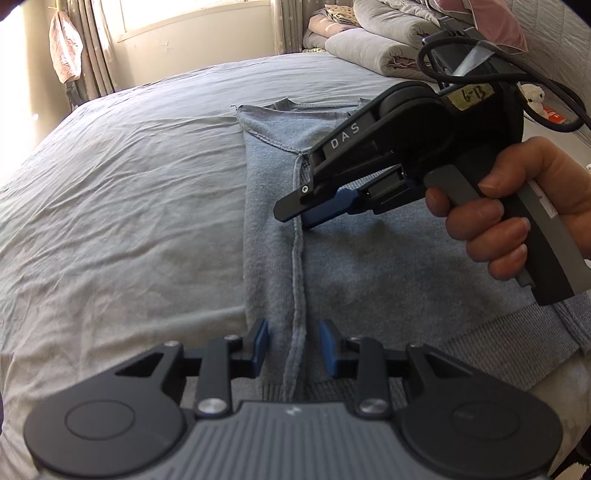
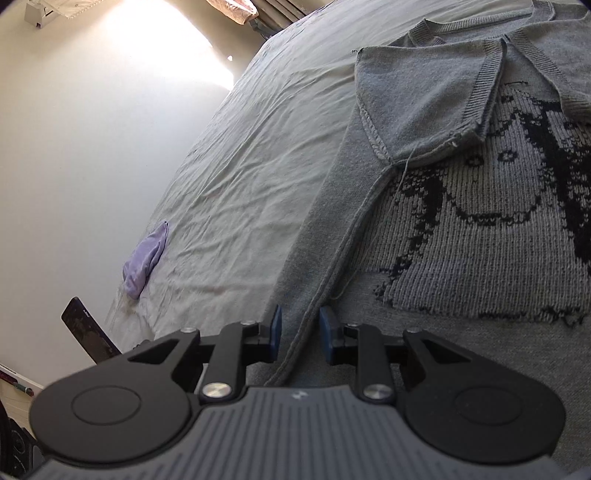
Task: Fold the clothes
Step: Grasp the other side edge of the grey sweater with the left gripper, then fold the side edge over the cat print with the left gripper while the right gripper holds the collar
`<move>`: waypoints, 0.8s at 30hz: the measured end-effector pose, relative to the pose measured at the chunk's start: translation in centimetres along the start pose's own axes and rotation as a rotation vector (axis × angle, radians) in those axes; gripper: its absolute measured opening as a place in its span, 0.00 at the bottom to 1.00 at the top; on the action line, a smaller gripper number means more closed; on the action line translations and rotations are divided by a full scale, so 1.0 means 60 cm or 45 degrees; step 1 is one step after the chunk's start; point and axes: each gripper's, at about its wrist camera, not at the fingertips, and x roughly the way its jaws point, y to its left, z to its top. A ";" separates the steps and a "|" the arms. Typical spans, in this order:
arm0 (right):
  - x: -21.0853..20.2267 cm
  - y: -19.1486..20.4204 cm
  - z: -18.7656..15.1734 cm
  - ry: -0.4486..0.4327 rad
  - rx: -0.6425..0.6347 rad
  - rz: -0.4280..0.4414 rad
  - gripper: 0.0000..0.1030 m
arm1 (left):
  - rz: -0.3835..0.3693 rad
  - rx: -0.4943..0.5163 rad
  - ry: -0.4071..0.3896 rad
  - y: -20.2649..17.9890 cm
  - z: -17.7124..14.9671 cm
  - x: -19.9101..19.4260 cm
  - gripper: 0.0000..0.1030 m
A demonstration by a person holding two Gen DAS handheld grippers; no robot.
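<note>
A: How do the two grippers stand?
B: The left gripper (image 1: 293, 345) and the right gripper (image 2: 300, 334) are each parted narrowly around a raised seam, pads clear of it.
A: And the clothes?
B: One grey sweater (image 2: 461, 206) lies inside out at right on the bed (image 2: 236, 177); one lilac cloth (image 2: 144, 258) lies at left.

Black claw (image 1: 295, 214) marked "DAS", blue pads (image 1: 327, 210), silver screws.

A wide bed (image 1: 122, 177) in wrinkled grey sheet fills the room; sunlit window (image 1: 192, 14), curtains (image 1: 88, 48), rolled duvets (image 1: 373, 48) beyond, pale wall (image 2: 74, 147)
</note>
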 end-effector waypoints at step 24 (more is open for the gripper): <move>-0.050 0.031 0.003 -0.049 -0.114 -0.094 0.13 | -0.023 0.073 0.001 -0.059 0.025 -0.044 0.06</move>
